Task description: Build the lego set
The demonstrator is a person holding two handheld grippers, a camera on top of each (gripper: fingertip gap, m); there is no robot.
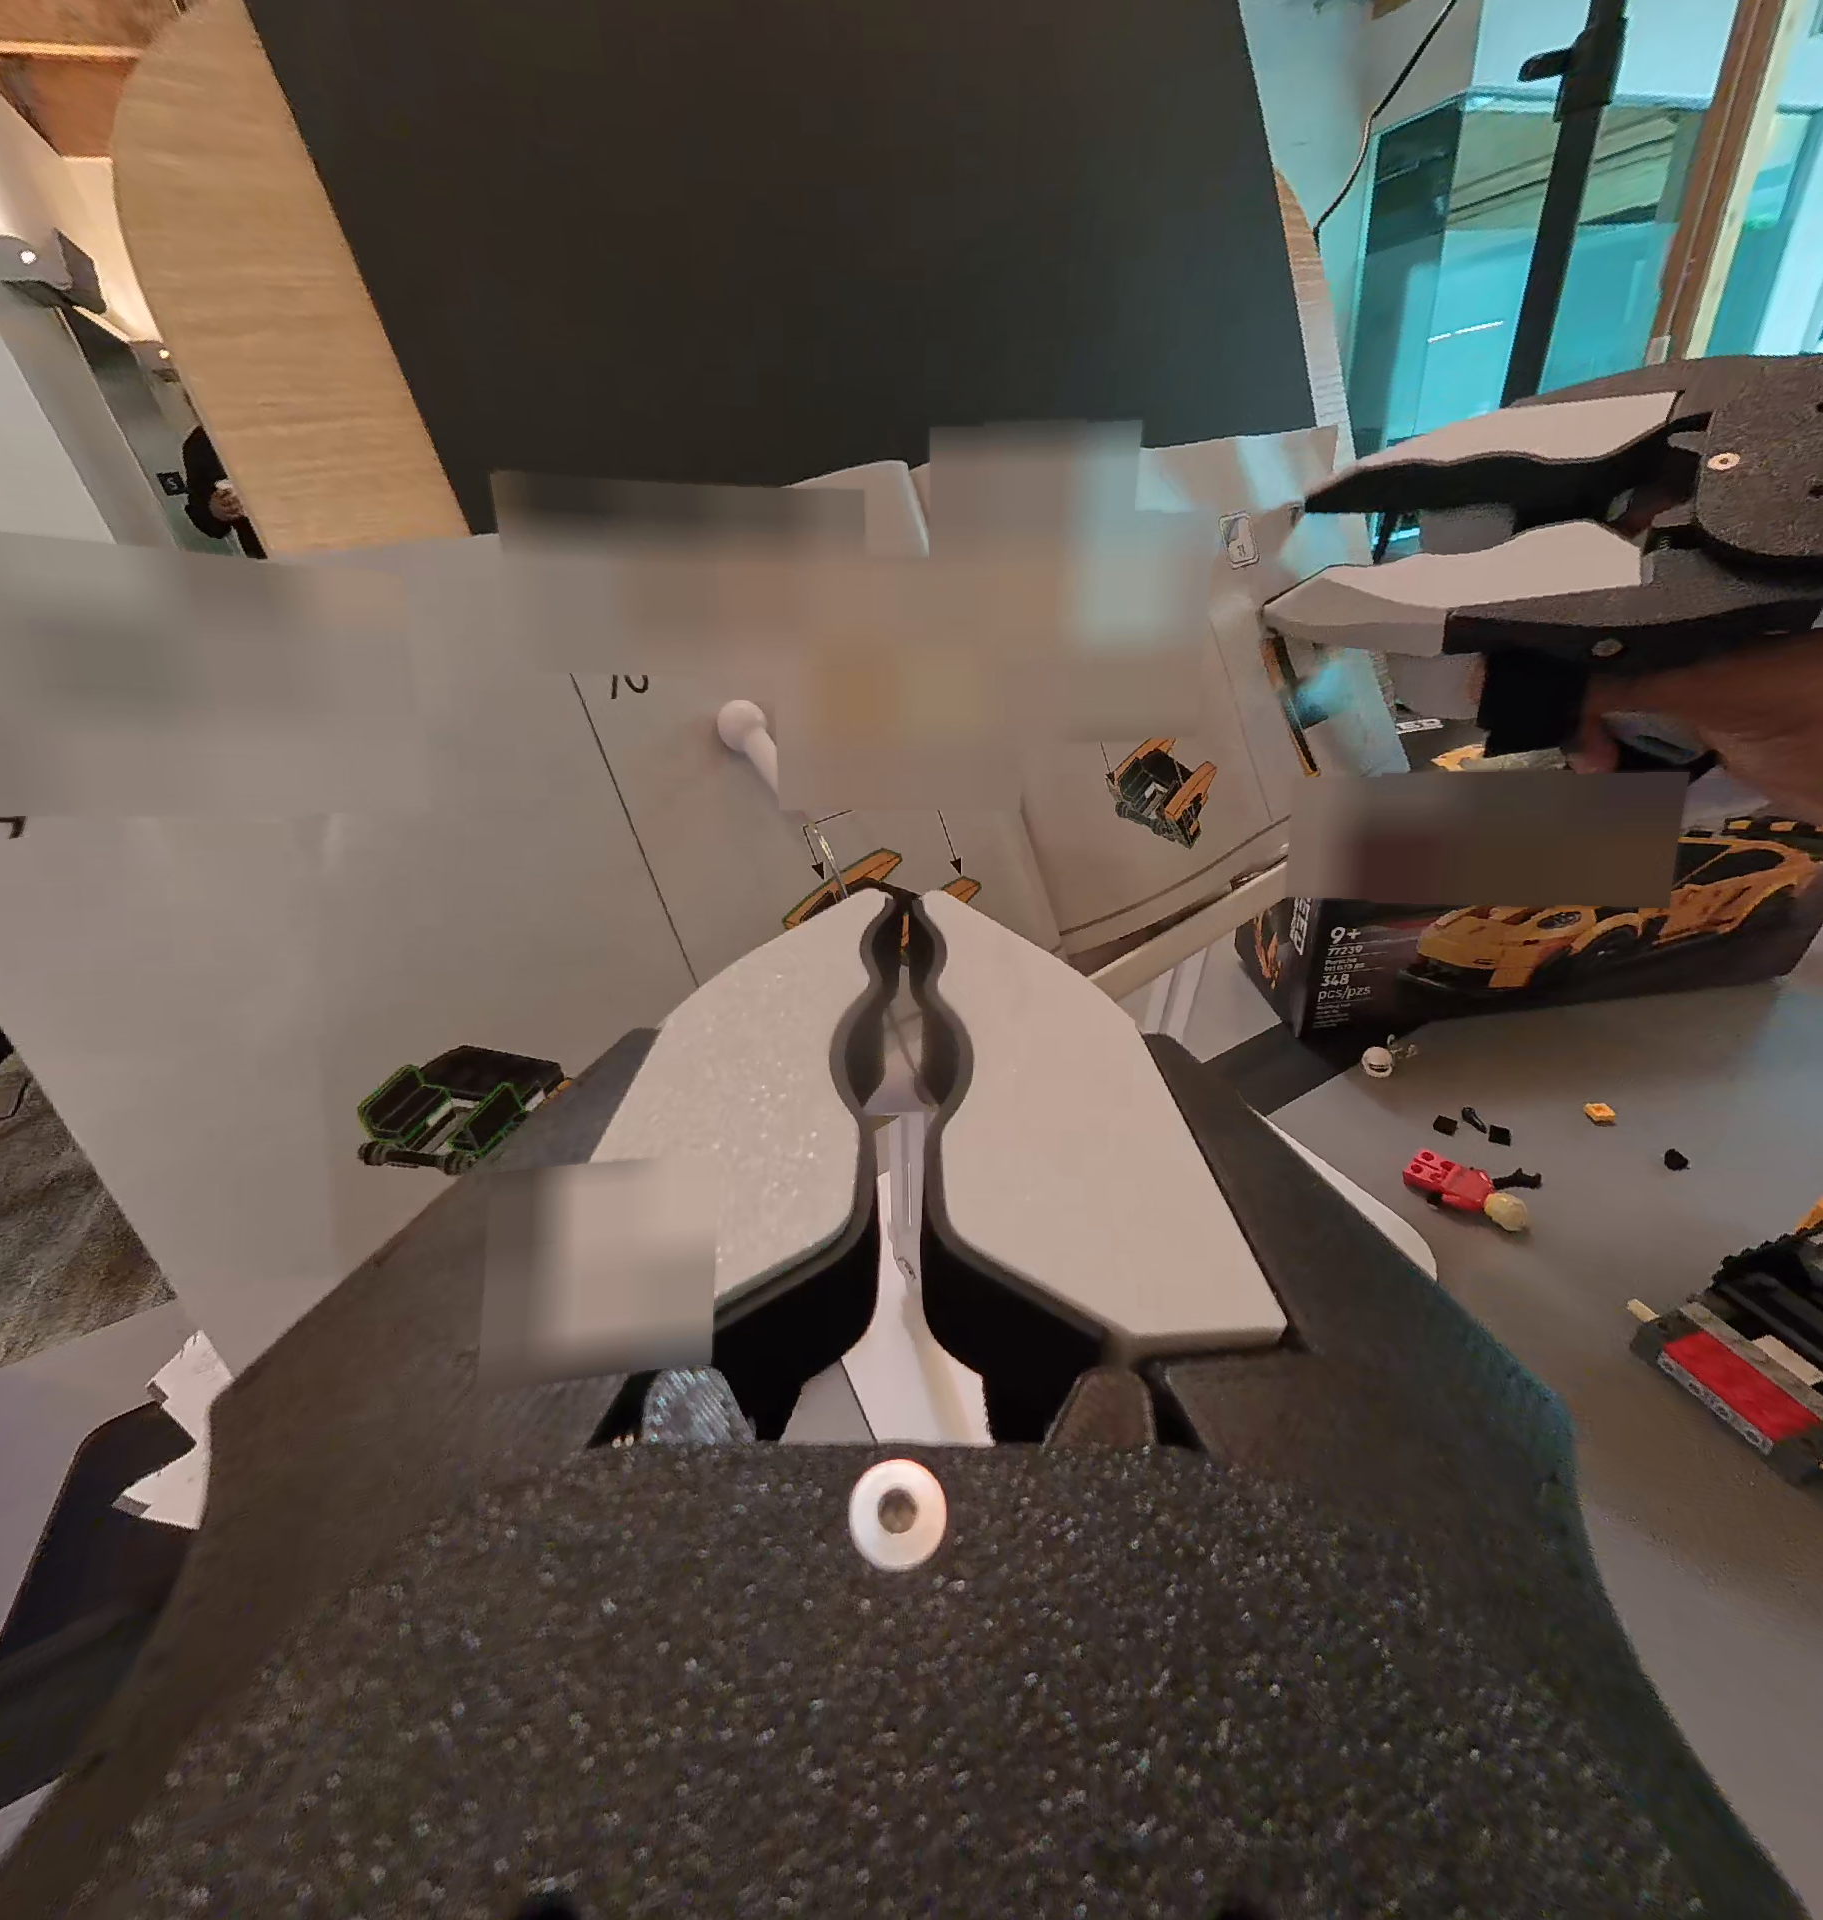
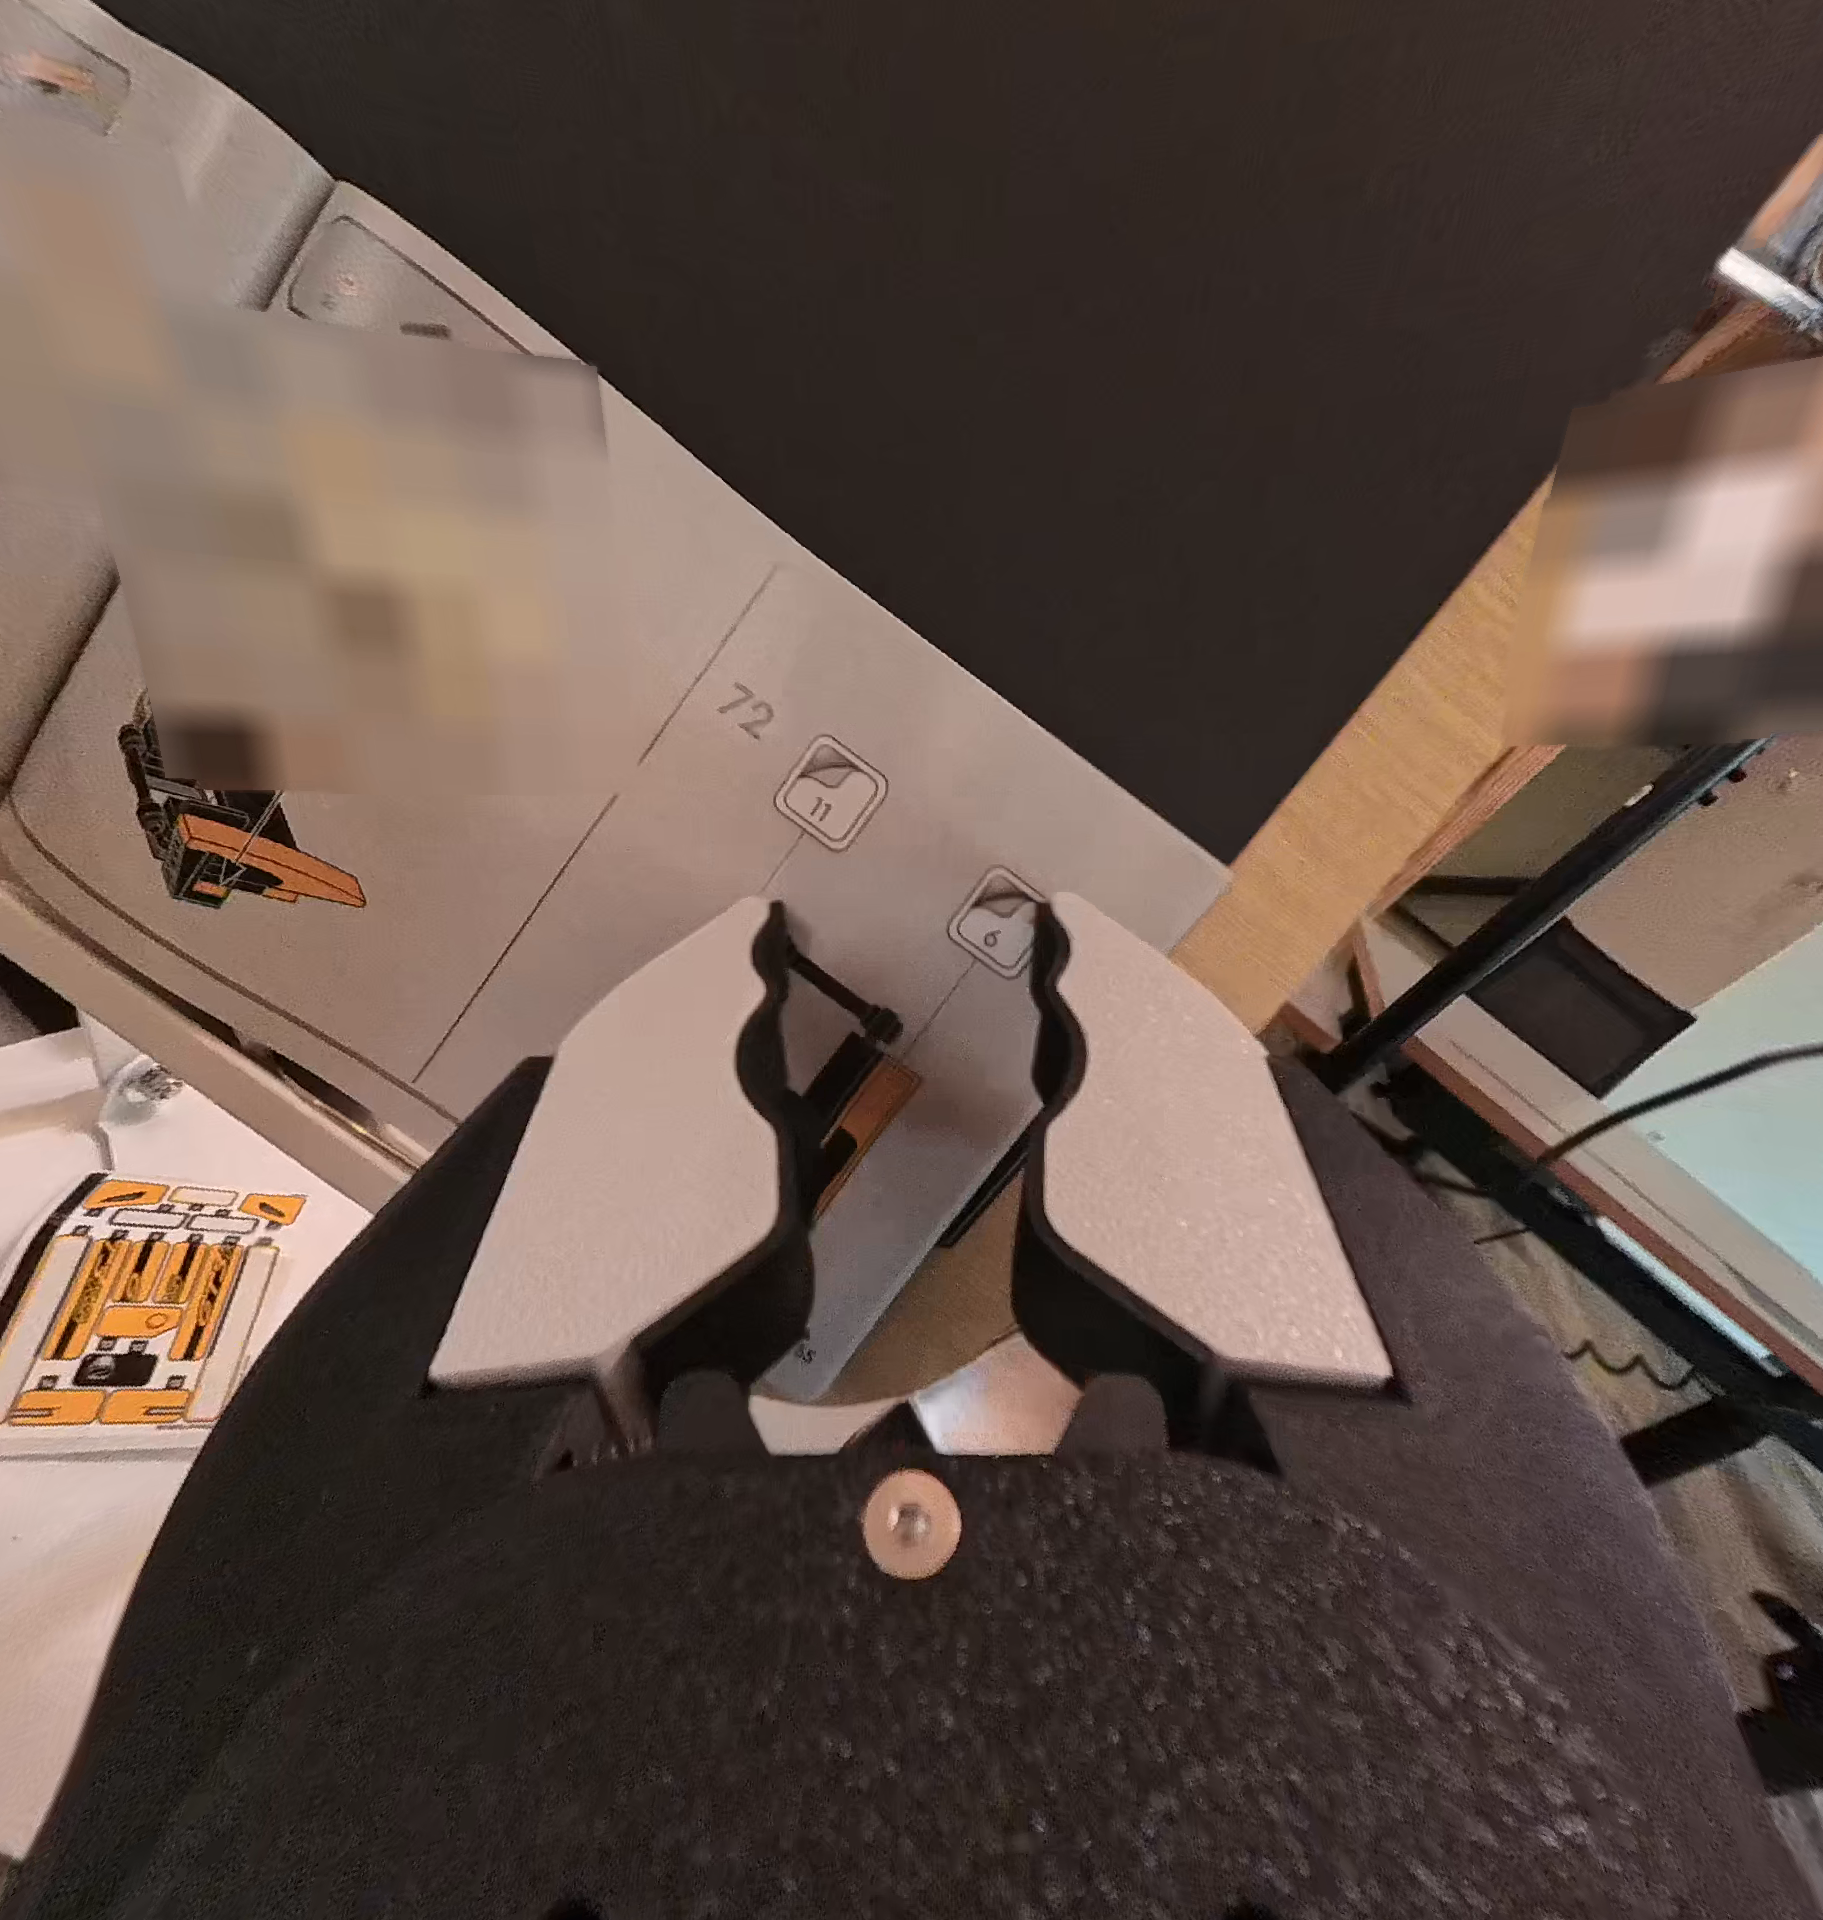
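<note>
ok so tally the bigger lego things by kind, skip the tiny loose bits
instruction booklet: 1
set box: 1
minifigure: 1
part-built car: 1
sticker sheet: 1
total: 5

Dark grey panel (image 1: 782,229), upright behind the table (image 1: 1665,1039). Light wood-grain board (image 1: 263,312) beside the panel's left edge; another wood-grain strip (image 2: 1406,810) at its right. Glass partition (image 1: 1509,260), teal-tinted, far right. Black stand pole (image 1: 1572,187) before the glass. Black cable (image 2: 1717,1081) trailing across a pale surface.
</note>
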